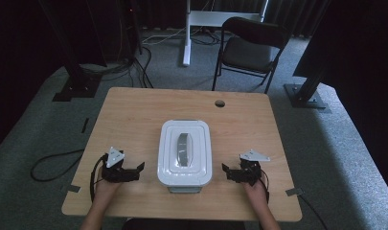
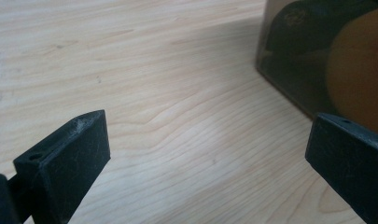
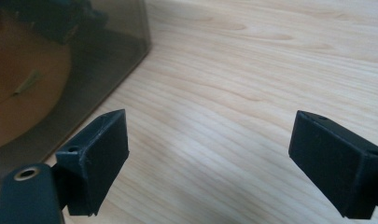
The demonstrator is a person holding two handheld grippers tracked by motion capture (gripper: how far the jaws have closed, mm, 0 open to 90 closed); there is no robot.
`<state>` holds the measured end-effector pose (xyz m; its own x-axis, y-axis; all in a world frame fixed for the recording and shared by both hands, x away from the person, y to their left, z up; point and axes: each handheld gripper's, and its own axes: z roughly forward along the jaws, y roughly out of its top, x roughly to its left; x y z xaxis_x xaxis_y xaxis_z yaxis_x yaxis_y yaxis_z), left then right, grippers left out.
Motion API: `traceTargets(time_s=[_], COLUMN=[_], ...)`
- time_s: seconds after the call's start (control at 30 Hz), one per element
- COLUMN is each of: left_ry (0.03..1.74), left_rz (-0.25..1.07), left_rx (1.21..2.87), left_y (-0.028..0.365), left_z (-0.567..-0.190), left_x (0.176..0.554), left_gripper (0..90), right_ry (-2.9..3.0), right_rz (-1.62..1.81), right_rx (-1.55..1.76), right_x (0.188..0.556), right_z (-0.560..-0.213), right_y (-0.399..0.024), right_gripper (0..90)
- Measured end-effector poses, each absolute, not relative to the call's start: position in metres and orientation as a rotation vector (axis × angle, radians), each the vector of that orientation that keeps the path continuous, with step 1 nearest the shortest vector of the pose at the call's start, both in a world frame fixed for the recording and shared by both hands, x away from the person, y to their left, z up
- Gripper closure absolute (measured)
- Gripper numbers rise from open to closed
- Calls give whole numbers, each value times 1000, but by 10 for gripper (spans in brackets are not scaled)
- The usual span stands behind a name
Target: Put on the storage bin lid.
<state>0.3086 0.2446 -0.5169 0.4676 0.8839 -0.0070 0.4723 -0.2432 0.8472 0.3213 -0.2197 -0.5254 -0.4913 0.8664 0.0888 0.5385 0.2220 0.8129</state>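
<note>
Two risks from here, as I read it. First: the box (image 1: 184, 155) is wide and smooth-walled, so if only one gripper pushes or lifts, it will likely skew or slide on the worktop (image 1: 134, 115) instead of coming up level. Second: the white lid (image 1: 168, 143) with its grey handle (image 1: 183, 149) looks seated; prying one side could jolt the round orange item inside (image 2: 359, 70). Left gripper (image 1: 134, 171) and right gripper (image 1: 228, 171) both sit low on the worktop with fingers spread wide, holding nothing. The box lies between them at the worktop's centre, near each but apart from both; in each gripper view its tinted wall (image 3: 107, 51) stands off to the inner side, ahead of the fingertips, not between the fingers.
</note>
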Motion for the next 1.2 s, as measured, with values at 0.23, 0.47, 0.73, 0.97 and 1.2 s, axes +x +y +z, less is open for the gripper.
traceTargets(time_s=[0.23, 0.47, 0.73, 0.97, 1.2], left_ry=[1190, 1230, 1278, 1329, 1393], left_rz=[643, 651, 651, 657, 666], left_rx=[1868, 1857, 1855, 1857, 1833], left_y=[258, 270, 285, 297, 310], left_z=[-521, -524, -528, -530, -531], left_x=[306, 302, 300, 297, 292], left_gripper=[4, 4, 4, 4, 4], right_ry=[2057, 2008, 1965, 1947, 1926], right_rz=[1172, 1168, 1162, 1140, 1100], right_rx=[1329, 1361, 1393, 1414, 1453], right_x=[317, 315, 313, 309, 299], right_z=[-521, -519, -516, -515, -522], right_y=[-237, -254, -272, -289, -308], right_gripper=[114, 114, 114, 114, 114])
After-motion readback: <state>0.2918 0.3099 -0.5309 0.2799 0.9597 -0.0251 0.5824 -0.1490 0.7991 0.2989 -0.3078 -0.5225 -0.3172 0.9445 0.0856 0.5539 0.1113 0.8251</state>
